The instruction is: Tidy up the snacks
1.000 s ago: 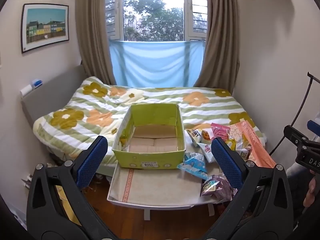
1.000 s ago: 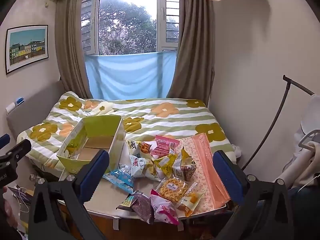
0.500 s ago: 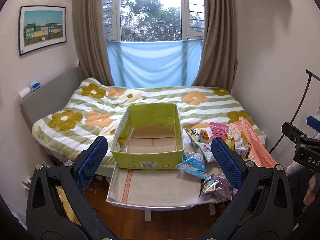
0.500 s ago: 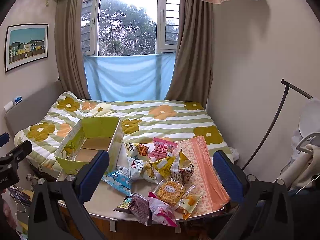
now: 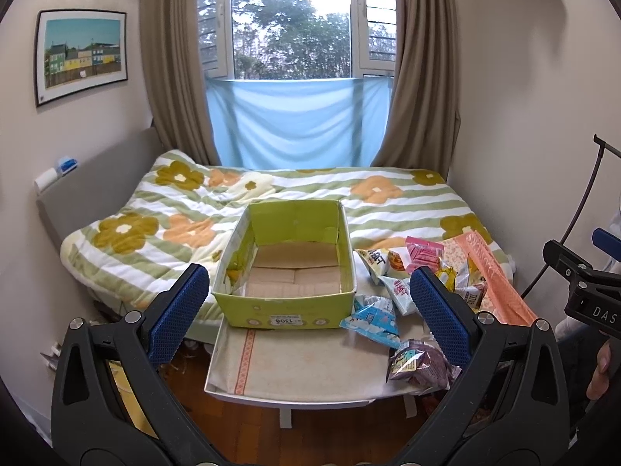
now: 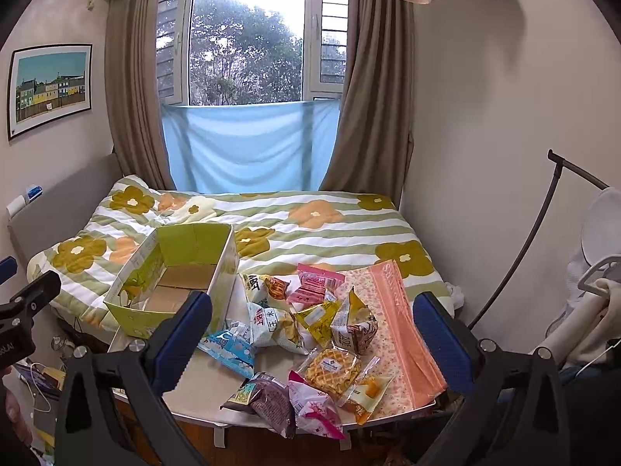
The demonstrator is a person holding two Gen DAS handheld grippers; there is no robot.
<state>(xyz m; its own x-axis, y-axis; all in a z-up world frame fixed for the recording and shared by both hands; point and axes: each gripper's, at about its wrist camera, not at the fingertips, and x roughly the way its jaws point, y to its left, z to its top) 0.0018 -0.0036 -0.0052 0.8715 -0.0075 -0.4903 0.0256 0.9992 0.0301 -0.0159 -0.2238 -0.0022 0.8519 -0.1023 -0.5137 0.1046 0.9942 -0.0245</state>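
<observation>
While both grippers' jaws gape wide and empty, bare table fronts the green box; snacks crowd its right.

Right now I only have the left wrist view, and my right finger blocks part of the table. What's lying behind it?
Observer: A waffle packet in clear wrap, near the table's front edge.
Operator: Anything beside the purple packet?
Observer: Yes, a pink and white packet lies against the purple packet, on the waffle's side.
Operator: Is the right gripper holding anything?
Observer: No, the right gripper is open and empty.
</observation>
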